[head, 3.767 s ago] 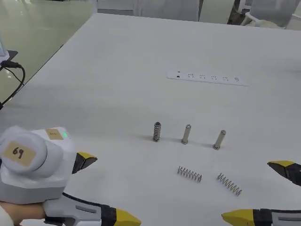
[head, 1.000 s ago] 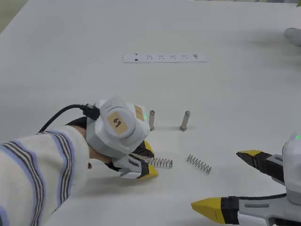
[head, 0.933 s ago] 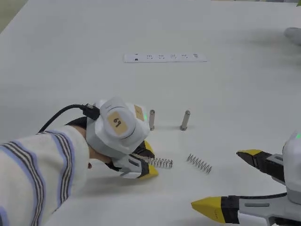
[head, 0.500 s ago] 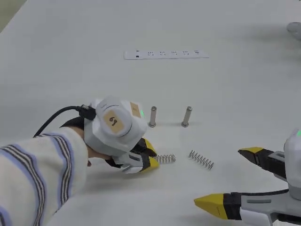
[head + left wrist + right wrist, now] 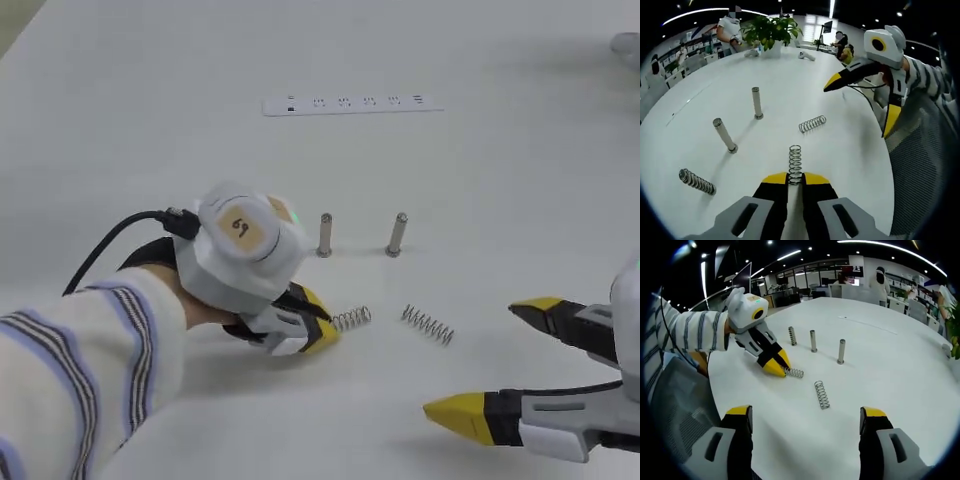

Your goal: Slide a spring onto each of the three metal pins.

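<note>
Left gripper [image 5: 312, 330]: yellow tips drawn together and pinched on one end of the gripped spring [image 5: 352, 318]. It sits low over the white table [image 5: 150, 120], tips pointing right. The hand behind it wears a striped sleeve [image 5: 80, 370], and a black cable [image 5: 105, 255] trails off to the left.

Gripped spring: it sticks out rightward from the tips, roughly level. In the left gripper view it runs straight ahead from between the jaws. I cannot tell whether its free end touches the table.

Loose spring [image 5: 428, 324]: it lies flat on the table just right of the gripped spring, with a clear gap between them. No gripper touches it.

Pins: they stand upright in a row on the far side of both springs. The middle pin [image 5: 325, 234] is bare and stands just far of the left gripper's tips. The right pin [image 5: 398, 234] is also bare and stands far of the loose spring. In the right gripper view the left pin [image 5: 791, 329] carries the fitted spring [image 5: 792, 336], which is coiled around its shaft and stands on the table.

Right gripper [image 5: 490, 360]: jaws spread wide with nothing between them. It is at the near right, tips pointing left, well apart from the loose spring.

Far side: a white power strip [image 5: 352, 103] lies flat, well beyond the pins.
</note>
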The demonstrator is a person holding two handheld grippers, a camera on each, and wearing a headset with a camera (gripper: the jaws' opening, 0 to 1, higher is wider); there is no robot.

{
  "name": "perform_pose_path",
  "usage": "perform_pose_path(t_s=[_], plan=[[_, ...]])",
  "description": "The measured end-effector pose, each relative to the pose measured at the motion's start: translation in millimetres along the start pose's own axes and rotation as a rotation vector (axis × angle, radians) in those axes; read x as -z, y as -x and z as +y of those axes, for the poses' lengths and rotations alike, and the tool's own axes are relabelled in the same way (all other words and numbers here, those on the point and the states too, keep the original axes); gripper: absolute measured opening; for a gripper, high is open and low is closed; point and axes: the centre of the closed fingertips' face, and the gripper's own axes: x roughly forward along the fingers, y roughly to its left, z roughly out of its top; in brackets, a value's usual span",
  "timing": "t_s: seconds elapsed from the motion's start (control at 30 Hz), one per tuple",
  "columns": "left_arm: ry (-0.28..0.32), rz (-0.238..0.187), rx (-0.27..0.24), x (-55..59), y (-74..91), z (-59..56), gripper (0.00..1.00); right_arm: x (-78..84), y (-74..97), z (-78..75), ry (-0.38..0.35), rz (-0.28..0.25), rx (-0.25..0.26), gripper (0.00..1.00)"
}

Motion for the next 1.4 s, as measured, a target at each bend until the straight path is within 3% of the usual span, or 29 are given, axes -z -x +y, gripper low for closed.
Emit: perform_pose_path(t_s=[0.3, 0.6, 1.07, 1.2, 1.4], plan=[[0.002, -0.012, -0.017, 0.1, 1.3, -3.2, 0.02, -4.2, 1.5, 0.8, 0.014, -0.009, -0.002, 0.87], [0.021, -0.039, -0.031, -1.4, 6.5, -3.0, 0.02, -10.4, 3.6, 4.6, 0.122, 0.024, -0.064, 0.85], [-0.017, -0.054, -0.037, -5.9, 34.5, -8.2, 0.02, -23.5, 2.2, 17.9, 0.203, 0.014, -0.182, 0.83], [-0.023, -0.069, -0.024, -10.2, 44.2, -14.5, 0.02, -27.8, 0.8, 23.2, 0.222, 0.002, -0.215, 0.79], [-0.056, -0.072, 0.007, -14.4, 53.8, -26.6, 0.02, -38.9, -1.2, 41.4, 0.280, -0.046, -0.313, 0.75]])
